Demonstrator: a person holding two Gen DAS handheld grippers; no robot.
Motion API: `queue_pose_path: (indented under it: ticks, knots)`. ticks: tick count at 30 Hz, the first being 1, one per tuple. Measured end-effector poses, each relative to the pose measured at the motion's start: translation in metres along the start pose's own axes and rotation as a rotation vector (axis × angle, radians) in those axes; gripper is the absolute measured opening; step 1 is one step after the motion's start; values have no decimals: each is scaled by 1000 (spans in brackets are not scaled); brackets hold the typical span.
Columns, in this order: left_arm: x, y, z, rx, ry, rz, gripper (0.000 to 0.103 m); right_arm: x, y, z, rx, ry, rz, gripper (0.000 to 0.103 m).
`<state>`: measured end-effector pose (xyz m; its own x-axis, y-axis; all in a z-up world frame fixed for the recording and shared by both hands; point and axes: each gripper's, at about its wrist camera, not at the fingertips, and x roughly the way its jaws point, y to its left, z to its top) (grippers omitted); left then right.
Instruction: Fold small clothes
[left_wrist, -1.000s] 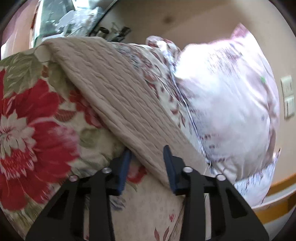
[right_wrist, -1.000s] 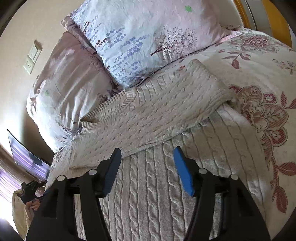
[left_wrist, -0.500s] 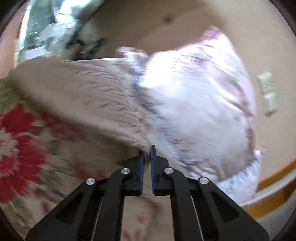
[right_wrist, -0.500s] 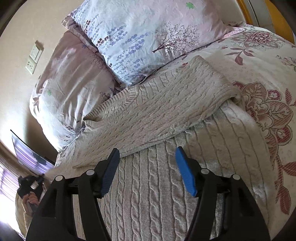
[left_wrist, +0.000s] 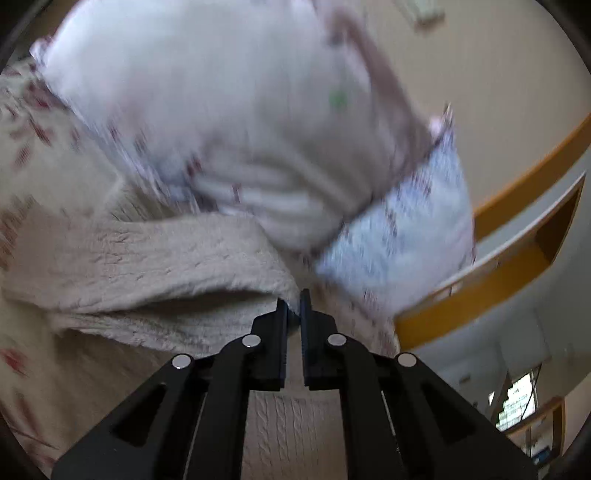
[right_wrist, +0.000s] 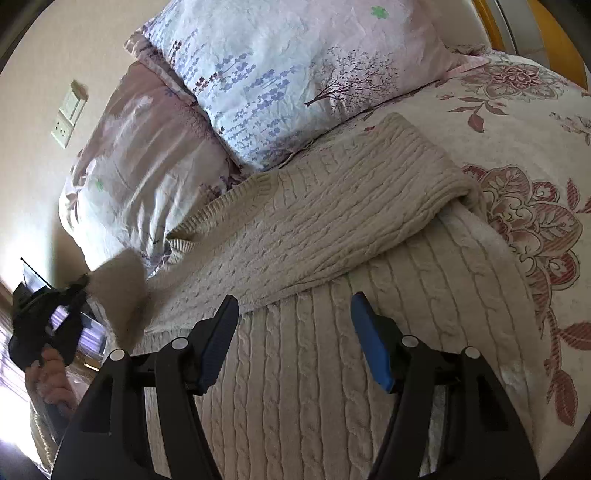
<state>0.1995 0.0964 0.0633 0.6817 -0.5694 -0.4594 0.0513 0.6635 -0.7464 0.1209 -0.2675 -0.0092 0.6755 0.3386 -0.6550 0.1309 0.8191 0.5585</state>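
Note:
A beige cable-knit sweater (right_wrist: 332, 236) lies on the floral bedspread (right_wrist: 524, 122), one sleeve folded across its body. My left gripper (left_wrist: 294, 303) is shut on the other sleeve of the sweater (left_wrist: 147, 266) and holds it lifted above the bed; this view is blurred. In the right wrist view the left gripper (right_wrist: 79, 286) shows at the far left with the lifted sleeve (right_wrist: 122, 291) hanging from it. My right gripper (right_wrist: 295, 332) is open and empty, hovering over the sweater's body.
Two floral pillows (right_wrist: 295, 66) (right_wrist: 147, 155) lean against the wall behind the sweater. A wall socket (right_wrist: 68, 114) is at the upper left. A yellow and grey headboard shelf (left_wrist: 517, 236) runs at the right of the left wrist view.
My left gripper has shut on the sleeve, lifted it and swung it towards the pillows. My right gripper has stayed open, nearly still.

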Motion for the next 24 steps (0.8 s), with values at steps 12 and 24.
queue_pose_path:
  ticks: [12, 24]
  knots:
    - [35, 20, -44, 5, 178, 62, 21, -4, 104, 15, -431, 101, 38, 65]
    - [-48, 114, -23, -288, -22, 128, 26, 109, 273, -56, -1003, 266, 184, 49]
